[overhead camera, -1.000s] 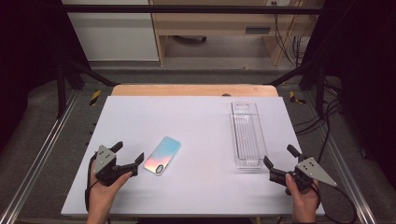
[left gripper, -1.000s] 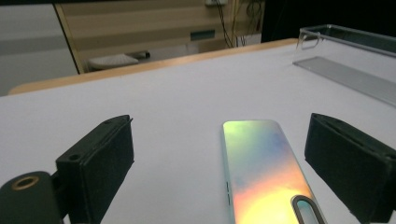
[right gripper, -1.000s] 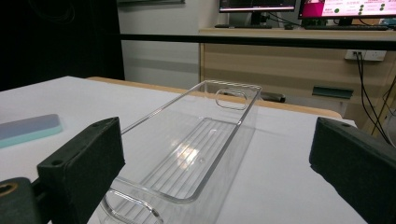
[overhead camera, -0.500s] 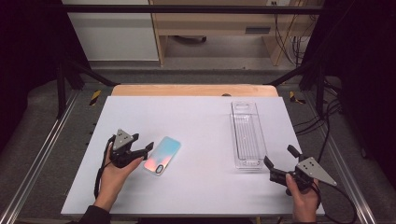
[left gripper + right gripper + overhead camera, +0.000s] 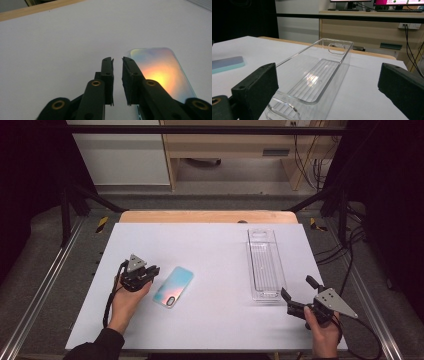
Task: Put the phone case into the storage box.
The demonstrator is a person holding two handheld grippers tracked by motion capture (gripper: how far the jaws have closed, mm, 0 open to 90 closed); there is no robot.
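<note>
Nudging the phone

My left gripper, jaws just drawn nearly together on nothing, needed a gentle, level push.

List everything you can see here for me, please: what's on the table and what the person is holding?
phone: one, iridescent blue and pink back, lying flat left of the table's middle
clear tray: one, see-through plastic, long and narrow, empty, right side of the table
table: one, white top with a wooden far edge
left gripper: one, black, jaws nearly closed with nothing between them, just closing beside the phone's near-left edge
right gripper: one, black, jaws wide open, just short of the tray's near end
hands: two, one holding each gripper
</note>
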